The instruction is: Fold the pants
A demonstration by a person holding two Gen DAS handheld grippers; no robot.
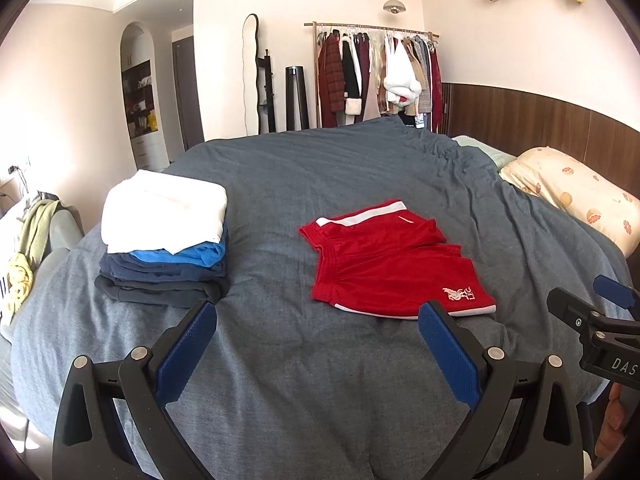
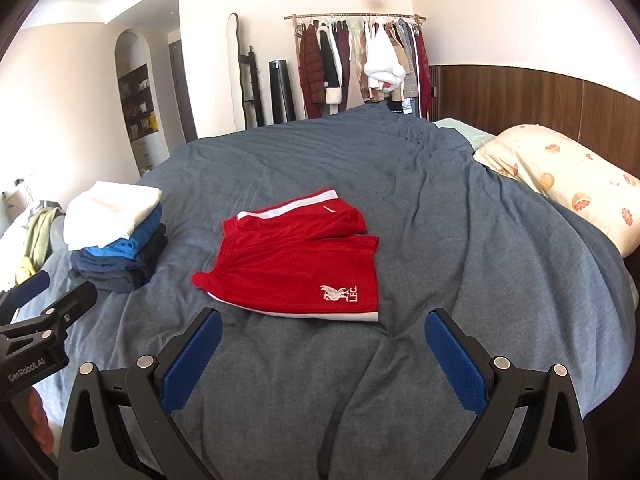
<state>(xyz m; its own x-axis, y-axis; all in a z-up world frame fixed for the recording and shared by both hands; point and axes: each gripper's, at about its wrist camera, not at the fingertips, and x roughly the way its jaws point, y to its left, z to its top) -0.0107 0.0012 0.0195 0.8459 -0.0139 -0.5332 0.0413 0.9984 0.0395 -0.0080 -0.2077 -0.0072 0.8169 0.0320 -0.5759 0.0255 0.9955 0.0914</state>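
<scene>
- On the gray blanket (image 2: 440,208) of the bed lie the red shorts (image 2: 296,264), spread out almost flat near the middle.
- Both tongs hang above the near part of the bed, and neither one holds anything.
- The left tongs (image 1: 316,316) are wide apart, with blue pads (image 1: 186,354) on the inside.
- The right tongs (image 2: 324,322) are wide apart too.
- The shorts lie a bit farther away than both tongs and touch neither one.
- In the left view, the white hem corner by the bird badge (image 1: 458,294) sits just beside the tip of the right finger.
- In the right view, the shorts lie just past the gap between the two fingers, a little to the left.
- A stack of folded clothes (image 1: 164,240) sits on the left, well apart from the shorts.
- A flowery pillow (image 2: 568,180) lies far off on the right.
- I think the shorts are not folded yet, so the job is just starting.
- To do this step well, each tong should pinch one end of the same side, grabbing only the shorts and not the blanket below.
- Then both should lift and move together so the cloth stays smooth.
- The shiny cloth looks slippery, so a firm pinch should help.
</scene>
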